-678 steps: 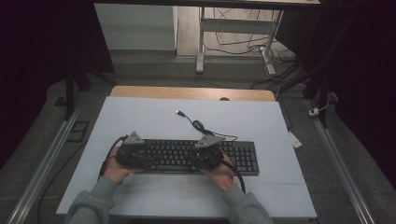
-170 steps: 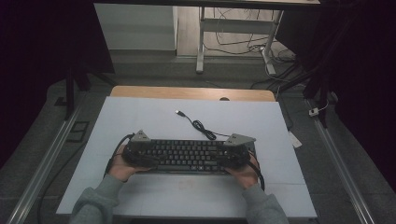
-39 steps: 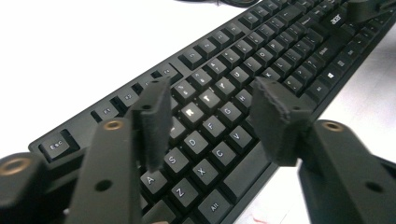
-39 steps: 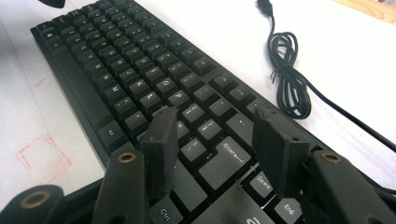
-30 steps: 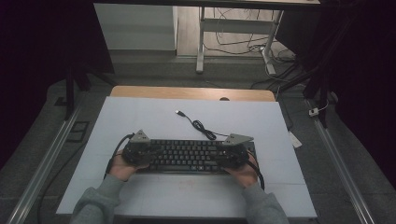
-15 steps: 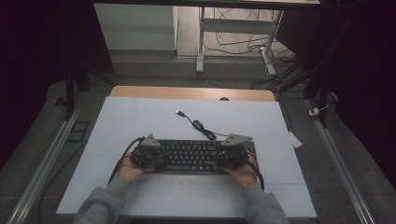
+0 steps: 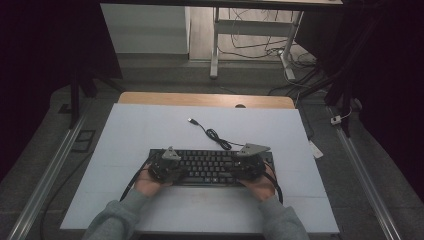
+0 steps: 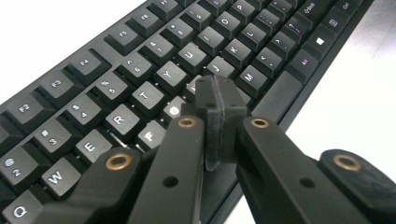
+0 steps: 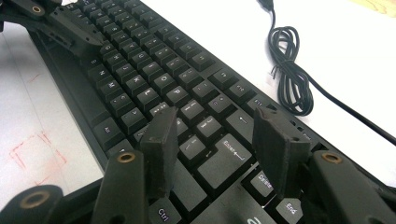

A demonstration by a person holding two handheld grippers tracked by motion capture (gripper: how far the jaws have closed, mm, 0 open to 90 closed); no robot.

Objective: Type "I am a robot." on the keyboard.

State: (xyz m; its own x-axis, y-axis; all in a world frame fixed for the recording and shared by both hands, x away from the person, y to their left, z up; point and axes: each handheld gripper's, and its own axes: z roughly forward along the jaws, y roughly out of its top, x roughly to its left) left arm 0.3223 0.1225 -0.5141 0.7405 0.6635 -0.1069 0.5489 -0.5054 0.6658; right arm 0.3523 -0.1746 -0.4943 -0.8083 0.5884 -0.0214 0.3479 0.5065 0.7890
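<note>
At the near edge of the high view, two grey-sleeved forearms [image 7: 280, 222] are seen coming in over the pale blue-white table top [image 7: 150, 130]. Just beyond them a black full-size computer keyboard with dark keycaps [image 7: 212, 166] lies flat on the table, a little nearer than its middle, long side across the view.

The left gripper [image 7: 167, 167] is held over the left part of the keyboard [image 8: 140, 88]. In the left gripper view its two black pads [image 8: 219, 121] are seen pressed flat together with nothing between them, the tips poised just above the keys around G and H in the middle letter rows; whether a key is touched cannot be told. The jaws have just been closing, with no object between them.

The right gripper [image 7: 250, 162] is held over the right part of the keyboard [image 9: 154, 70]. In the right gripper view its jaws are seen standing apart at a medium gap, nothing clamped, one fingertip [image 9: 161, 140] above the keys left of the Enter key [image 9: 231, 156] and the other beside the Delete key. The left gripper [image 9: 65, 21] is seen at the far end of the key field in that view.

Beyond the keyboard, its thin black cable with a coiled loop [image 7: 217, 137] is laid across the table and ends in a loose USB plug [image 7: 191, 120]. Farther off, a light wooden strip [image 7: 200, 99] is seen along the table's far edge.
</note>
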